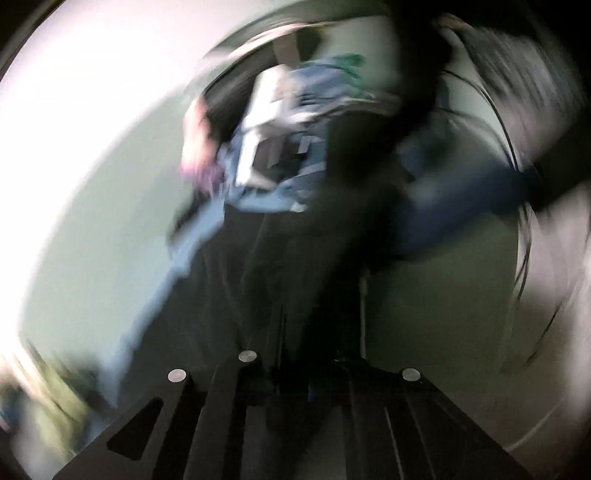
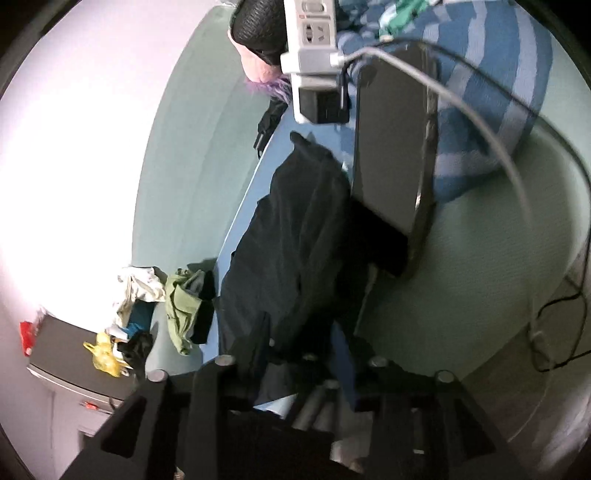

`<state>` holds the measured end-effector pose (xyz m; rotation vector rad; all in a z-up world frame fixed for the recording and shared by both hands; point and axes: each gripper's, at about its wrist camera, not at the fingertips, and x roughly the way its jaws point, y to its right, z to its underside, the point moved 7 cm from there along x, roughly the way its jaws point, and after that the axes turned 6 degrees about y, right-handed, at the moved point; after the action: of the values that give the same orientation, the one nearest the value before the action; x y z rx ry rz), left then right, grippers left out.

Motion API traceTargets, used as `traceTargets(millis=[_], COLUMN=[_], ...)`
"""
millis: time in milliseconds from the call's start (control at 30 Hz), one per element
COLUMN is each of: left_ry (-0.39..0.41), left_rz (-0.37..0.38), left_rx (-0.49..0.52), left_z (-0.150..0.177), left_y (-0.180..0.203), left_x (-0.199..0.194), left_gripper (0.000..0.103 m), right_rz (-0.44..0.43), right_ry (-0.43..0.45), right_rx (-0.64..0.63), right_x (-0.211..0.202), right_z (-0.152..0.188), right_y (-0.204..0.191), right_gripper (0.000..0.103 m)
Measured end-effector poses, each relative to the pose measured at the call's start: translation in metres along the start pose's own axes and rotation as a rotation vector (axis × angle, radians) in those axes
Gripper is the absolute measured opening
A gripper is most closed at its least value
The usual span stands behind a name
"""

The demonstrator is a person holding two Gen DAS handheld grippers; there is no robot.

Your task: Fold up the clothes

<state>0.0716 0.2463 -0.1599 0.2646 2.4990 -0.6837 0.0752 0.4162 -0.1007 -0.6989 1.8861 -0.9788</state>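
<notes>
A dark, near-black garment hangs stretched from my right gripper up across the view, over a light blue sheet. The right jaws look closed on its lower edge. In the left wrist view, badly blurred by motion, the same dark garment runs from my left gripper upward; the jaws there seem closed on the cloth. A blue striped cloth lies at the upper right.
A white power strip with a grey cable, a dark flat panel, a black mesh item, a pile of green, white and yellow clothes and a grey cabinet surround the pale green surface.
</notes>
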Motion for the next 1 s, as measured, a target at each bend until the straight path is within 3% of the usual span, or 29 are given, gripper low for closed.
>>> traceTargets(millis=[67,133,233,333,467,533,567,633,833,1000], left_ry=[-0.04,-0.03,-0.001,0.037,0.048,0.049,0.05,0.055,0.099,0.14], left_rz=[0.111,0.209,0.22,0.224,0.218,0.223,0.224,0.228,0.224,0.168], left_rx=[-0.325,-0.575,-0.71,-0.762,-0.774,-0.795,-0.805,-0.827,-0.891,-0.986], left_z=[-0.006,-0.009,-0.016,-0.02,-0.023,-0.019,-0.017,-0.013,-0.005,0.023], left_y=[-0.036,-0.068,-0.1,-0.118,-0.126,-0.13,-0.132,-0.136,-0.161,-0.198], left_x=[-0.003,-0.01,-0.021,-0.035,-0.042,-0.045,-0.047,-0.049,-0.06,-0.083], left_gripper=[0.008,0.007,0.007,0.007,0.007,0.007,0.007,0.007,0.007,0.007], right_rz=[0.013,0.04,0.112,0.168,0.272,0.312,0.328,0.349,0.34,0.271], right_ry=[0.005,-0.004,-0.056,-0.102,-0.1,-0.097,-0.096,-0.093,-0.134,-0.111], right_rx=[-0.034,-0.073,-0.169,-0.296,-0.398,-0.36,-0.335,-0.296,-0.404,-0.578], right_x=[-0.004,0.0,0.021,0.059,0.115,0.143,0.157,0.179,0.225,0.242], right_z=[-0.001,0.0,0.008,0.012,-0.008,-0.028,-0.039,-0.061,-0.083,-0.065], right_y=[0.002,0.004,0.004,-0.011,-0.031,-0.029,-0.027,-0.03,-0.071,-0.138], right_gripper=[0.042,0.042,0.04,0.038,0.037,0.037,0.029,0.03,0.033,0.032])
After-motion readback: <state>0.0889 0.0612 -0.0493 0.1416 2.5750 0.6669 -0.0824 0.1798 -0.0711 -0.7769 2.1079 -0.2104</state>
